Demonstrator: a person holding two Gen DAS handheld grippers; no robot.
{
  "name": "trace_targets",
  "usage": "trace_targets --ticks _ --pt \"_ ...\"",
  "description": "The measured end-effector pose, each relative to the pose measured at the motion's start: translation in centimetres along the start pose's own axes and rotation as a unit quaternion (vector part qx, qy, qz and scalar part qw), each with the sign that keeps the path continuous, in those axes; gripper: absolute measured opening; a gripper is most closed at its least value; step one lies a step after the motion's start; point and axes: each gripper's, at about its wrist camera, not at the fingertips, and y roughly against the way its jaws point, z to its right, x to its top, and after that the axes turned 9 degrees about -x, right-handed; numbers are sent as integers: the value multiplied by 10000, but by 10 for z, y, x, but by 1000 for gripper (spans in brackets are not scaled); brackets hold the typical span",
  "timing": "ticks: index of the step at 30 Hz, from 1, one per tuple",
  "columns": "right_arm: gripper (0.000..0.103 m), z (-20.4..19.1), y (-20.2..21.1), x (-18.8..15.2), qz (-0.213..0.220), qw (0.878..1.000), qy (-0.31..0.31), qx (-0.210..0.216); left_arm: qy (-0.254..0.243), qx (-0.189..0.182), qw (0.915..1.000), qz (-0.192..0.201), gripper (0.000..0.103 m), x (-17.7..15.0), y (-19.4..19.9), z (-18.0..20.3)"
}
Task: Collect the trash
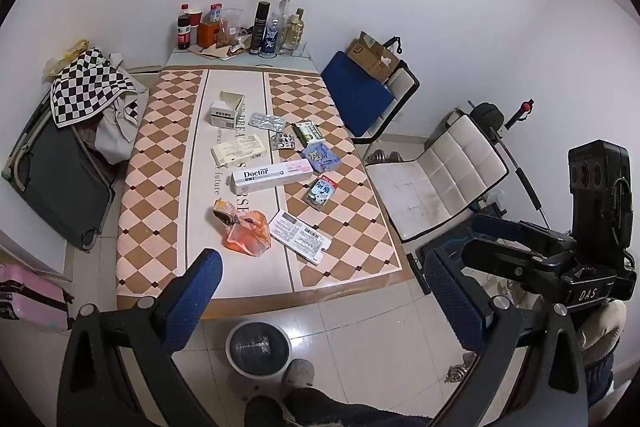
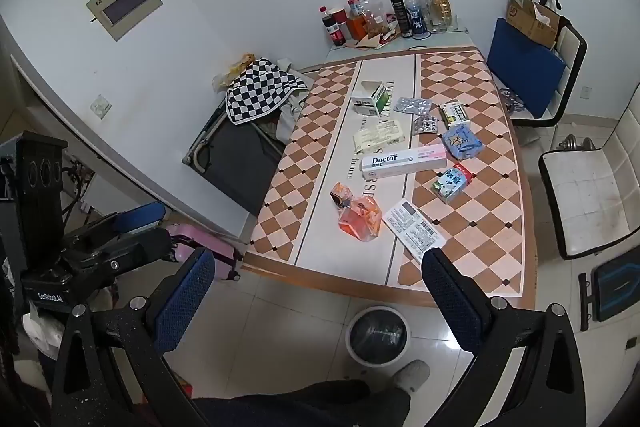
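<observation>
Both grippers, left gripper point(image 1: 320, 291) and right gripper point(image 2: 318, 291), are hovering with jaws released and empty, the crumpled orange plastic wrapper point(image 1: 245, 231) lying nearest, just above centre frame, on the chequered worktop point(image 1: 352, 227).

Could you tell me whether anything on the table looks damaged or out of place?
Yes: the white and green box at the far end stands with its top flaps torn open, and the orange bag near the front edge lies crumpled. Nothing looks spilled.

Table point(image 1: 172, 163): two blister packs point(image 1: 266, 121), one Doctor box point(image 1: 272, 175), one orange wrapper point(image 1: 246, 233), one open white carton point(image 1: 227, 111), one printed leaflet point(image 1: 300, 237). Floor near: one bin point(image 1: 258, 347). Right: two chairs point(image 1: 436, 183). Far: roughly eight bottles point(image 1: 260, 29)
</observation>
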Motion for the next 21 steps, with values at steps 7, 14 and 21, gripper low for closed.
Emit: trace_targets --ticks 7,14,21 --pt "103 6 3 0 -14 10000 1 12 10 35 10000 15 103 0 0 0" --pt "103 -3 1 0 -25 10000 1 -12 5 28 10000 10 103 2 -3 -2" --pt "103 0 -2 2 -41 10000 30 -21 28 24 10000 5 103 2 5 -8"
